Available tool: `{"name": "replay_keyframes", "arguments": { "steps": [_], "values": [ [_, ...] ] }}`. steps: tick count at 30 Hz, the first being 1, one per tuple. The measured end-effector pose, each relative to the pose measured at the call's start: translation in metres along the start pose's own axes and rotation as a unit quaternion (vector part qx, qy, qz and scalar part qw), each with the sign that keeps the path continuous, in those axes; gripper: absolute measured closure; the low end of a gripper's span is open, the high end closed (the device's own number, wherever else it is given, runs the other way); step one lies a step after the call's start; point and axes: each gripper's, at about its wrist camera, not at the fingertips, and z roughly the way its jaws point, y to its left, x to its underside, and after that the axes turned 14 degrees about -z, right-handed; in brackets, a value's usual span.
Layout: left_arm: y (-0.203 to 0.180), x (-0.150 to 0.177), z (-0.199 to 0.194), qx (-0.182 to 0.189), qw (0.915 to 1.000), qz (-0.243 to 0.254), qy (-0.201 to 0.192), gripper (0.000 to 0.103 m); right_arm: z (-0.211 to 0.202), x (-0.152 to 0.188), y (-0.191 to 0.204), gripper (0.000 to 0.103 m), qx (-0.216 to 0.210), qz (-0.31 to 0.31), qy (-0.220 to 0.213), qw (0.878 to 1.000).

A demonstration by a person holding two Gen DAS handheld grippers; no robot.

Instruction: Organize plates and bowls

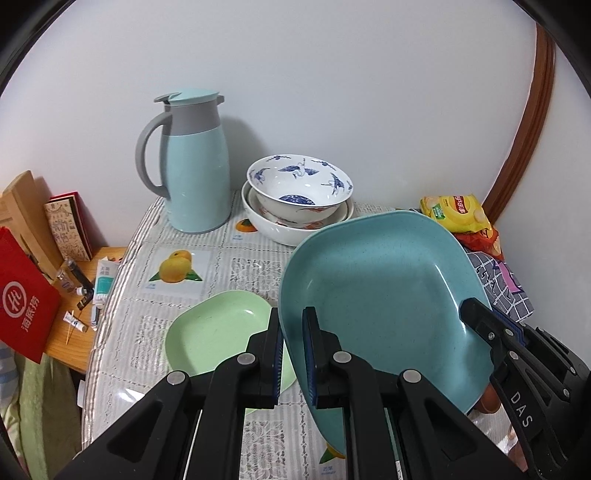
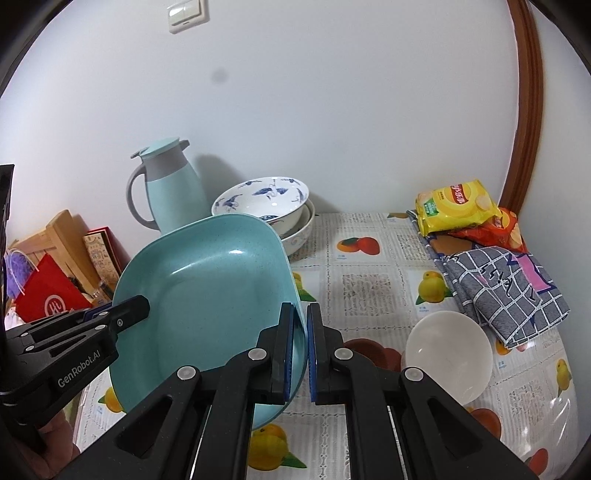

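even soft indoor light, sharp focus, strong fisheye bending, dark corners, faint glare on tablecloth (image 2: 554, 406).

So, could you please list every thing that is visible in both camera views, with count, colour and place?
Blue plate: one, teal, lifted above the table, held at two opposite edges.
Green plate: one, light green, on the table's near left part.
Stacked bowls: a blue-patterned white bowl nested in white ones with red pattern, by the wall.
White bowl: one, near right on the table.
Jug: one, pale blue and grey, beside the stacked bowls.
Snack bags: one yellow, one orange-red, far right.
Cloth: one, grey checked, right edge.
Tablecloth: one, fruit print.
Side shelf clutter: red bag, boxes, tubes, left.
Light switch: one, white, wall.
Left gripper: black, shut on the plate.
Right gripper: black, shut on the plate.
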Motion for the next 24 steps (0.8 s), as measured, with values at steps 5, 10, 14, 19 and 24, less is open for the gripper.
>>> {"name": "replay_keyframes", "arguments": {
  "steps": [5, 10, 14, 19, 24],
  "values": [
    [0.01, 0.0, -0.004, -0.007, 0.9999, -0.007, -0.003, 0.092, 0.0, -0.001, 0.01, 0.096, -0.007, -0.006, -0.002, 1.0],
    [0.02, 0.0, -0.006, -0.011, 0.9998, -0.015, -0.004, 0.092, 0.001, -0.002, 0.02, 0.096, -0.013, -0.012, -0.002, 1.0],
    [0.027, 0.0, -0.005, -0.014, 0.9996, -0.022, -0.004, 0.092, 0.004, -0.002, 0.027, 0.096, -0.016, -0.016, 0.0, 1.0],
    [0.037, 0.0, -0.003, -0.018, 0.9994, -0.028, -0.002, 0.093, 0.008, -0.002, 0.036, 0.096, -0.021, -0.021, 0.003, 1.0],
    [0.049, 0.0, 0.001, -0.024, 0.999, -0.037, 0.002, 0.093, 0.015, -0.002, 0.045, 0.096, -0.028, -0.024, 0.008, 0.999]
  ]
}}
